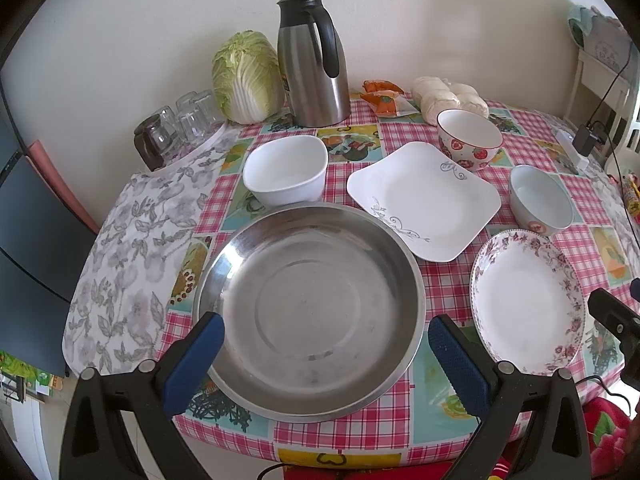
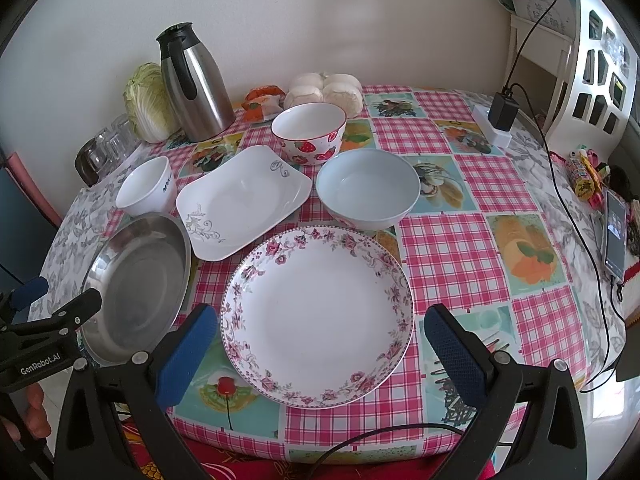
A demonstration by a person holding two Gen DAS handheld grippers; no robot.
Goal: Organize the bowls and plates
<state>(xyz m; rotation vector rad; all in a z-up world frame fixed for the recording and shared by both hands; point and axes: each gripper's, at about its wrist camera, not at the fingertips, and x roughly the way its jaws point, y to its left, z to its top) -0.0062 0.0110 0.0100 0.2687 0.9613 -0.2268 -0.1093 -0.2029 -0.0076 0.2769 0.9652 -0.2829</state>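
Left wrist view shows our left tongs [image 1: 326, 354] spread over the steel basin [image 1: 308, 312], while our right tongs [image 2: 320, 346] gape above the floral plate [image 2: 318, 320].

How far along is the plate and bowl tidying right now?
Nothing is stacked yet. The steel basin, square plate, floral plate, white bowl, strawberry bowl and blue bowl all sit apart on the table. The left gripper and right gripper are open and empty.
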